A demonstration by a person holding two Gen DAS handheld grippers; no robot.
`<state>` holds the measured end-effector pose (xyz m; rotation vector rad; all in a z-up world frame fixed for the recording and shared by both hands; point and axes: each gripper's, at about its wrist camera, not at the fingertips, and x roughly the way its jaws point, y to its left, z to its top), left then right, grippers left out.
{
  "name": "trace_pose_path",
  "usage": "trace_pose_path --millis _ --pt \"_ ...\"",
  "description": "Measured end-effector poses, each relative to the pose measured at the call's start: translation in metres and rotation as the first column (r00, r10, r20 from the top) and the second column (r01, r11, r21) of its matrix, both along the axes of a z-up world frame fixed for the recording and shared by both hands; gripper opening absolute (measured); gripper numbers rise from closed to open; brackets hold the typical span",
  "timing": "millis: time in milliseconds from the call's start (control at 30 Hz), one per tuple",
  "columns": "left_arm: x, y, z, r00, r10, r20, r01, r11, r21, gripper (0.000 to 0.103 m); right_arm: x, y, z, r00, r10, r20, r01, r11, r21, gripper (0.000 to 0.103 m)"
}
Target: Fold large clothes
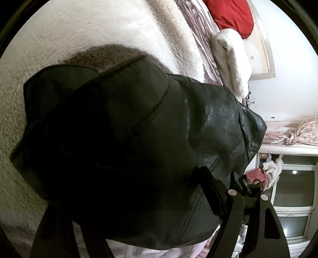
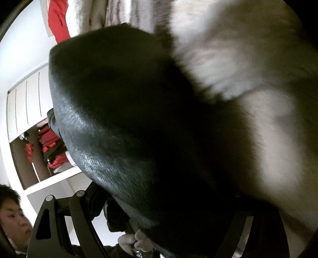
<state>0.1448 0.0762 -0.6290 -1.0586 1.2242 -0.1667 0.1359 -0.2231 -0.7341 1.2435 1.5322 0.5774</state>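
Note:
A black leather garment (image 1: 139,127) fills most of the left wrist view and hangs over a white fleece blanket (image 1: 99,29) on the bed. My left gripper (image 1: 139,208) is under it; the leather drapes between its fingers (image 1: 210,190), so it looks shut on the garment. In the right wrist view the same black garment (image 2: 129,123) covers the middle, blurred. My right gripper (image 2: 165,214) is mostly buried in the leather, with one finger (image 2: 93,202) showing at lower left; it looks shut on the garment.
A red cloth (image 1: 232,15) and a folded white fleece (image 1: 232,59) lie at the bed's far end. A window (image 1: 292,188) and a knotted curtain (image 1: 298,133) are at the right. An open wardrobe (image 2: 45,150) with red clothes and a person's face (image 2: 14,216) show at the left.

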Motion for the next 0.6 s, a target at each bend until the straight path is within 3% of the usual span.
trace_pose_path --millis 67,133,233,300,333,433,500,600 --pt "0.000 0.002 0.000 1.000 0.008 0.004 -0.008 1.000 -0.010 0.077 0.005 0.005 0.010 1.000 -0.017 0.008 0.017 1.000 0.007 0.081" --pt "0.000 0.005 0.000 1.000 0.022 0.004 -0.022 0.999 -0.029 0.077 0.013 0.009 0.027 0.999 0.005 0.031 -0.005 1.000 0.002 0.064" --pt "0.000 0.005 0.000 0.999 0.034 0.014 -0.033 0.998 -0.050 0.079 0.023 0.007 0.037 0.998 0.030 0.063 -0.031 0.999 0.017 0.056" --pt "0.002 0.003 -0.004 0.999 0.039 0.007 -0.038 0.998 -0.047 0.079 0.030 0.004 0.022 0.999 0.048 0.022 -0.048 0.999 0.013 0.057" --pt "0.003 0.003 -0.006 0.999 0.048 0.006 -0.048 0.998 -0.050 0.078 0.033 0.002 0.011 0.999 0.045 -0.014 -0.045 0.999 0.004 0.068" --pt "0.008 0.001 -0.006 0.997 0.074 0.009 -0.074 0.996 -0.050 0.079 0.041 0.004 -0.013 0.998 0.050 -0.038 -0.048 0.998 0.050 0.080" --pt "0.011 0.001 -0.005 0.995 0.102 0.011 -0.102 0.994 -0.049 0.079 0.048 0.013 -0.009 0.996 0.083 -0.025 -0.082 0.996 0.037 0.085" --pt "0.009 0.004 0.000 0.984 0.168 0.058 -0.165 0.985 -0.058 0.079 0.051 0.019 -0.001 0.997 0.080 0.000 -0.080 0.997 -0.007 0.084"
